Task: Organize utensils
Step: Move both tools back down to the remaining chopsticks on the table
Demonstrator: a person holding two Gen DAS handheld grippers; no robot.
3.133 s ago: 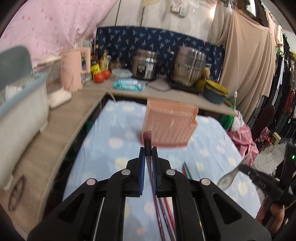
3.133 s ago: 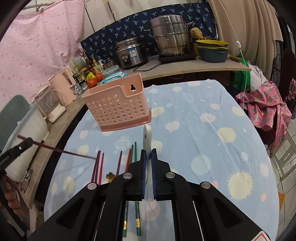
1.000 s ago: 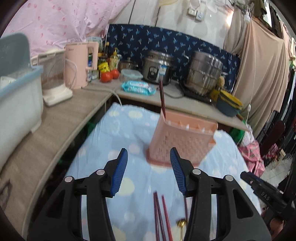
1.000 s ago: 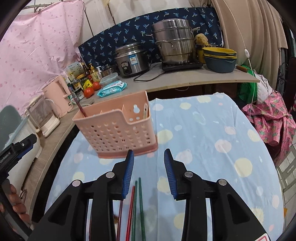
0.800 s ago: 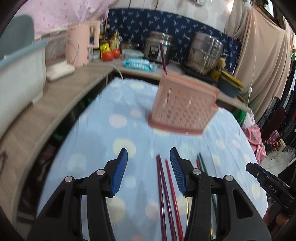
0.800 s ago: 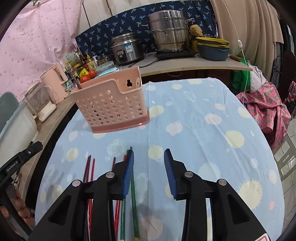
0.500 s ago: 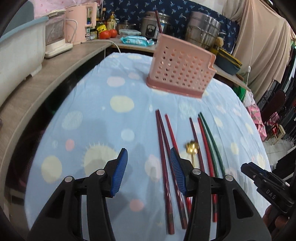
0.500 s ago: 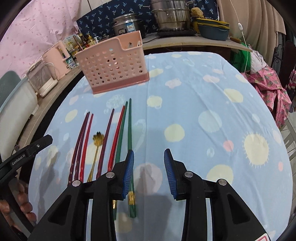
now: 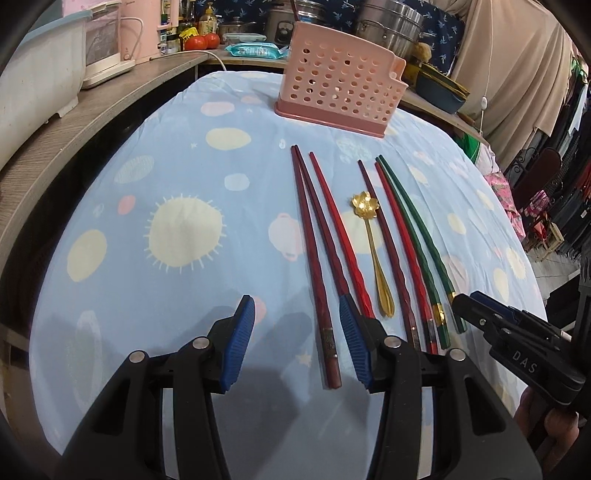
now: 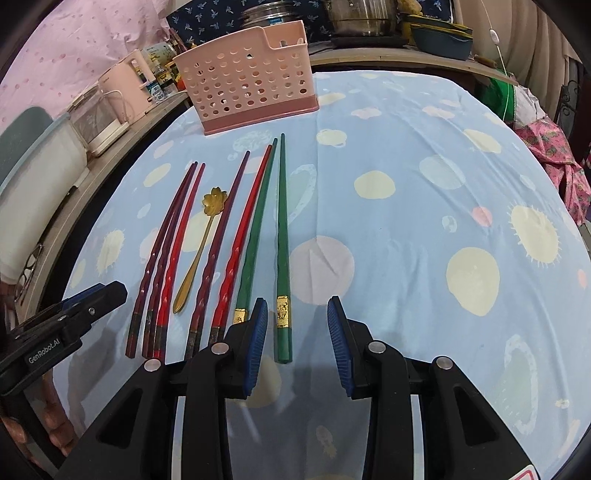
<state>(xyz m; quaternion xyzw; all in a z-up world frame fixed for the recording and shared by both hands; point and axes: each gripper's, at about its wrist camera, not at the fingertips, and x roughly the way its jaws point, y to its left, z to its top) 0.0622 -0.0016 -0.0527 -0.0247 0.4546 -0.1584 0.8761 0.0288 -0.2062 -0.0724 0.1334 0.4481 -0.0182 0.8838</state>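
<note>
A pink perforated utensil basket stands at the far end of the table; a dark chopstick pokes up from it. Several red and dark red chopsticks, two green chopsticks and a gold flower-headed spoon lie side by side on the cloth. My left gripper is open, low over the near ends of the leftmost dark red chopsticks. My right gripper is open, with the near end of the rightmost green chopstick between its fingers.
The table wears a light blue cloth with sun and dot prints. A wooden counter runs along the left and back with a pink kettle, pots and bowls.
Both grippers let go of a chopstick and a spoon into the basket, opened, then pulled back and dropped low to the near ends of the utensils on the cloth.
</note>
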